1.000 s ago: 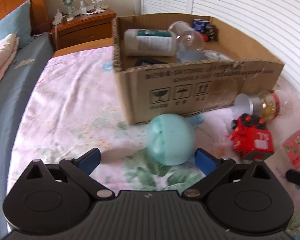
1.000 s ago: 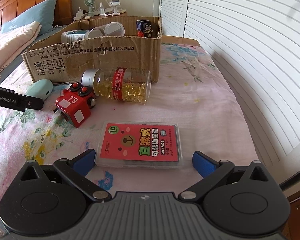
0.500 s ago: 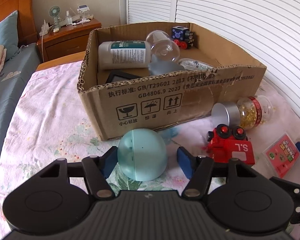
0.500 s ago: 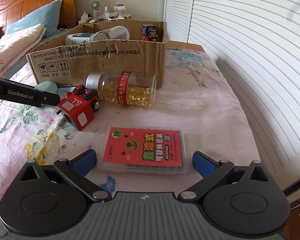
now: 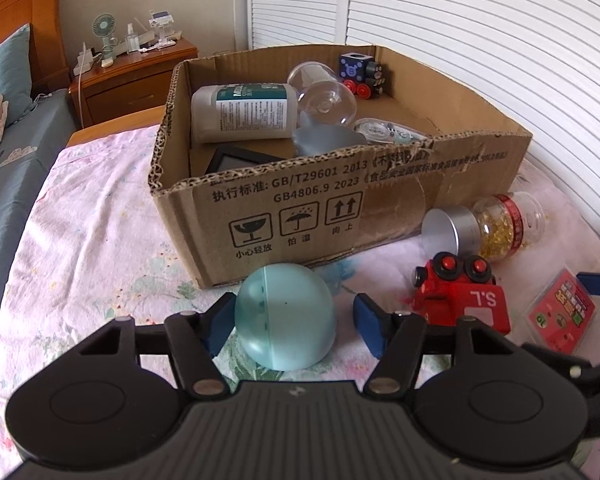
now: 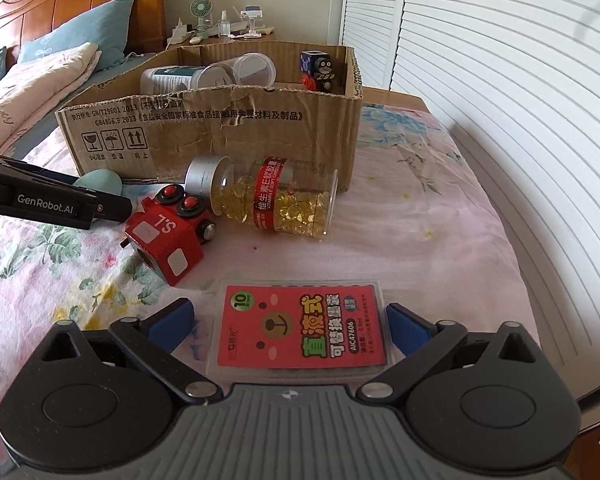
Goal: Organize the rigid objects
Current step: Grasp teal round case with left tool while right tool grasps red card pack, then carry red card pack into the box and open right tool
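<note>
Left gripper (image 5: 296, 326), fingers parted, brackets the teal egg (image 5: 286, 316) on the bed (image 5: 80, 248) before the cardboard box (image 5: 300, 208); left pad touches, right stands clear. Right gripper (image 6: 288, 322), fingers spread, straddles the red card pack (image 6: 300, 326), positioned for pickup.

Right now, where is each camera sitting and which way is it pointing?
Left wrist: on the left gripper, low over the bed, facing the cardboard box; its blue fingers flank a teal egg-shaped capsule.
Right wrist: on the right gripper, facing the headboard, straddling a red card pack; the left gripper crosses its left edge.
Both show the box, red toy train and capsule bottle.
</note>
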`<action>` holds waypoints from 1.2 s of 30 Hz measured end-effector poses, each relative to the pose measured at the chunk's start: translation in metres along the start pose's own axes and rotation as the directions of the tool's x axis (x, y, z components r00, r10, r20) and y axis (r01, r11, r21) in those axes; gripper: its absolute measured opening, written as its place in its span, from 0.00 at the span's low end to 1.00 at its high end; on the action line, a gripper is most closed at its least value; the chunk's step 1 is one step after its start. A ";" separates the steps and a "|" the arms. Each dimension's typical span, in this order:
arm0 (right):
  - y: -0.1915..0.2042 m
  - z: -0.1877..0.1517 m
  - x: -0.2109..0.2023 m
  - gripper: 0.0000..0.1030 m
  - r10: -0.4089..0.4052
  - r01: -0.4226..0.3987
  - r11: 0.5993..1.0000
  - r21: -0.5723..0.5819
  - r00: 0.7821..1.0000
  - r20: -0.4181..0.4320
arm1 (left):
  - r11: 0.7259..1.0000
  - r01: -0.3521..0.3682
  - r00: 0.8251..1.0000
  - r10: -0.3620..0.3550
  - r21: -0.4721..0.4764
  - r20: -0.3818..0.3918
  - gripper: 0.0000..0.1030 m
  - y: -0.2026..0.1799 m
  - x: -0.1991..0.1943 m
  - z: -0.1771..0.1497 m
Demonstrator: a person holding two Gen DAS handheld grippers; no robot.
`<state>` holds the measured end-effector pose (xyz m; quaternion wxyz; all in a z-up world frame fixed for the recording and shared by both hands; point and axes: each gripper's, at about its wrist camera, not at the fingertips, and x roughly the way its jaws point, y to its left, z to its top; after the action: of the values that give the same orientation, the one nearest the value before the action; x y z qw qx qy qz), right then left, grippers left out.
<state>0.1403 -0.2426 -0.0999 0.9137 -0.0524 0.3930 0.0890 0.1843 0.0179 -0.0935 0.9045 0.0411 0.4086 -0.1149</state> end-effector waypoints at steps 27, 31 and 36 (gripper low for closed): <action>-0.004 0.012 -0.018 0.89 0.020 -0.024 0.995 -0.101 0.999 -0.036 | 0.995 0.093 0.995 -0.091 0.037 -0.048 0.51 0.010 -0.020 0.002; -0.005 0.020 -0.029 0.89 0.029 -0.033 0.991 -0.133 0.999 -0.026 | 0.991 0.117 0.992 -0.114 0.062 -0.051 0.51 0.011 -0.034 0.005; -0.006 0.037 -0.045 0.89 0.059 -0.057 0.985 -0.165 0.998 0.008 | 0.986 0.137 0.990 -0.133 0.094 -0.054 0.51 0.012 -0.049 0.010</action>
<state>0.1375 -0.2482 -0.0413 0.9057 -0.1159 0.3799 0.1479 0.1626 0.0361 -0.0507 0.8816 0.0599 0.4258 -0.1946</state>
